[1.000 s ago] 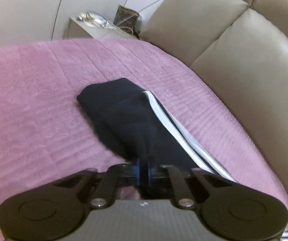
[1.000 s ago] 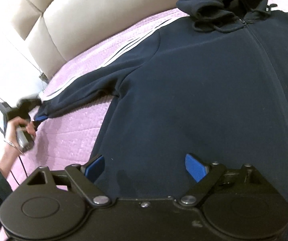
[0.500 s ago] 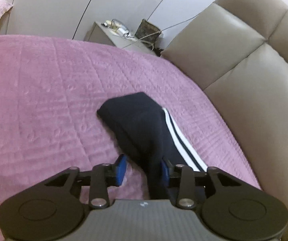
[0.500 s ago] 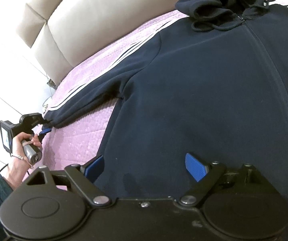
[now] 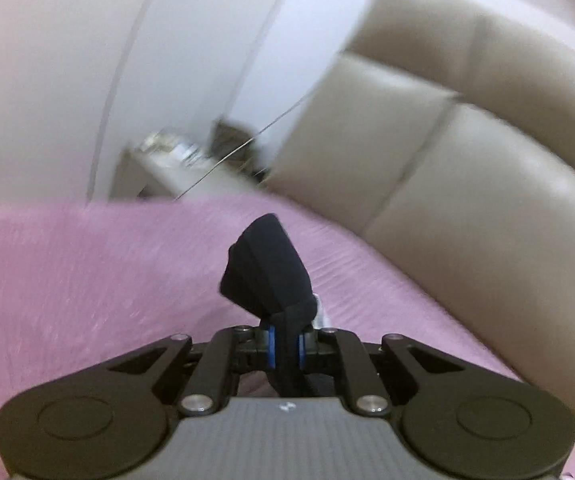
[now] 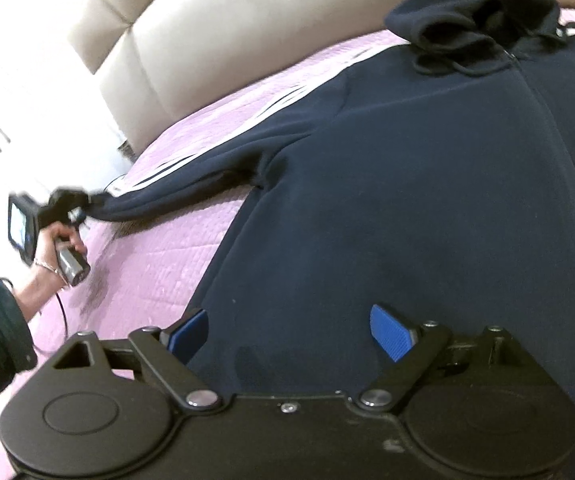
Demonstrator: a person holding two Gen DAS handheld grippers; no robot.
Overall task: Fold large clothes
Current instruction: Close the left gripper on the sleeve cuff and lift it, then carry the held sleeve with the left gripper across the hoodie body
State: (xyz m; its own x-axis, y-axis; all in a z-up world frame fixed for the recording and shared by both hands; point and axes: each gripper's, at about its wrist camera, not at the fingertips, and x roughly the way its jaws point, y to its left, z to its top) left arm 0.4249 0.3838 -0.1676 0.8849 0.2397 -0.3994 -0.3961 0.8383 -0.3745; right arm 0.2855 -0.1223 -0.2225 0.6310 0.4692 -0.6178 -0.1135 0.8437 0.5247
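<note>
Since a second ago the left gripper (image 5: 285, 346) has clamped the cuff of the striped sleeve (image 6: 191, 184) and lifted it, so the cuff end now stands bunched above the blue pads instead of lying flat on the pink quilted bedspread (image 5: 87, 280). The dark navy zip-up hooded sweatshirt (image 6: 427, 200) lies spread front-up on the bed, its hood (image 6: 471, 20) crumpled against the beige padded leather headboard (image 6: 247, 32). The right gripper (image 6: 291, 332) hovers over the sweatshirt's lower body with fingers spread wide, holding nothing (the left view is motion-blurred). A white bedside table (image 5: 175, 164) sits beyond the bed's edge.
</note>
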